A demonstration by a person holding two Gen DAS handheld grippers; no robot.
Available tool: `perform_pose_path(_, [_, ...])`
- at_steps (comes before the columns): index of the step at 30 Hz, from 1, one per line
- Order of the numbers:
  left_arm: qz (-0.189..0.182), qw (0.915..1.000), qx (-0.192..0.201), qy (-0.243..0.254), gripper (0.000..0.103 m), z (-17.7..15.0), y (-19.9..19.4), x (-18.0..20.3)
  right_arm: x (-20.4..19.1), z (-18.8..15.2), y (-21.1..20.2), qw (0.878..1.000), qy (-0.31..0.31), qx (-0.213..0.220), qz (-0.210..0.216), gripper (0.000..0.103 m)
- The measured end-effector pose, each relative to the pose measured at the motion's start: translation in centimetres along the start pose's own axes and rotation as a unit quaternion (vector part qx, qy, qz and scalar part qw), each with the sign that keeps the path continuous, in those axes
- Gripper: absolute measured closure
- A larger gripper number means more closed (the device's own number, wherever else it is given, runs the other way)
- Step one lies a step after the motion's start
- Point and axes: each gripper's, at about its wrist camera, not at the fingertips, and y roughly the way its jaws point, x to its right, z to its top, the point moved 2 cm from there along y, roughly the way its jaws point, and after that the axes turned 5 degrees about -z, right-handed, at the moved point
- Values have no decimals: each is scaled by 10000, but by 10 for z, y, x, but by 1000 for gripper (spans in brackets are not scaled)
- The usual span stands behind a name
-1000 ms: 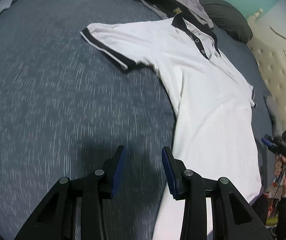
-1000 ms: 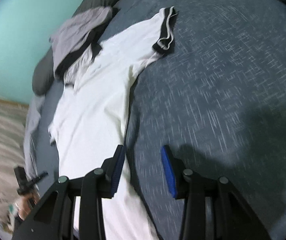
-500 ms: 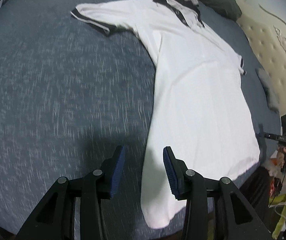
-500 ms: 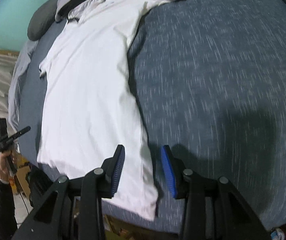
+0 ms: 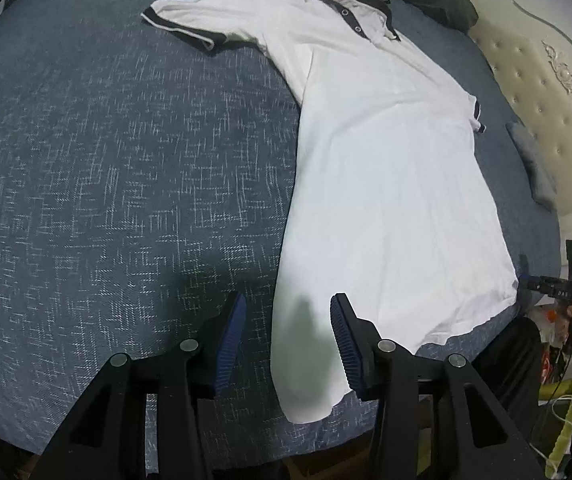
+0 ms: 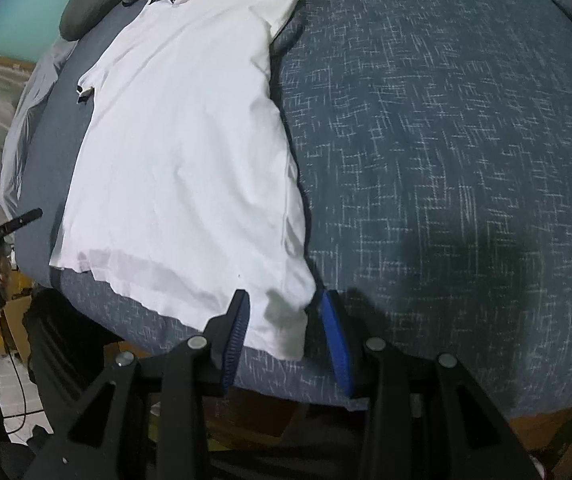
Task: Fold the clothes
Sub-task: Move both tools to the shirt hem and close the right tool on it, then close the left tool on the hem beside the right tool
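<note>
A blue-grey bed (image 5: 106, 160) carries a white polo shirt (image 5: 386, 180) spread flat, collar far, hem at the near edge. The left gripper (image 5: 288, 340) hovers over one hem corner, jaws opening, pads clear of the cloth. The right gripper (image 6: 284, 328) straddles the other corner, parted, gripping nothing.
</note>
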Motion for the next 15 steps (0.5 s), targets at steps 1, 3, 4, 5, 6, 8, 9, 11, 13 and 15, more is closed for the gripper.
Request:
perform_pose_path(1, [-4,10000,10,11,54,0,-1,1,-2,-2,0,10000,-29,4,-12,65])
perform_pose_path(3, [-4,10000,20,19,54,-1,-2,3,-8,-6,2,10000,-87,-16,-24,67])
perform_pose_path(4, [-4,10000,23,22,54,-2,-2,3,-8,-8,3,9999,-147,-50,-44,68])
perform_pose_path(5, [-7,10000,24,17,53,-2,-3,3,-10,-9,5,9998,-186,-77,-74,69])
perform_pose_path(6, [-12,10000,25,11,53,-3,-3,3,-12,-10,9,9996,-229,-114,-117,71])
perform_pose_path(8, [-19,10000,27,3,53,-5,-3,4,-21,2,20,9992,-300,-156,-209,79])
perform_pose_path(9, [-21,10000,30,5,53,-6,-4,4,-22,1,22,9990,-336,-156,-263,84])
perform_pose_path(11, [-25,10000,50,6,53,-8,-7,5,-23,-1,24,9986,-410,-125,-305,91])
perform_pose_path(13, [-18,10000,73,-5,53,-9,-10,4,-24,-2,22,9986,-446,-74,-290,97])
perform_pose_path(15, [-10,10000,89,-22,53,-10,-12,3,-22,-2,16,9987,-434,21,-281,99])
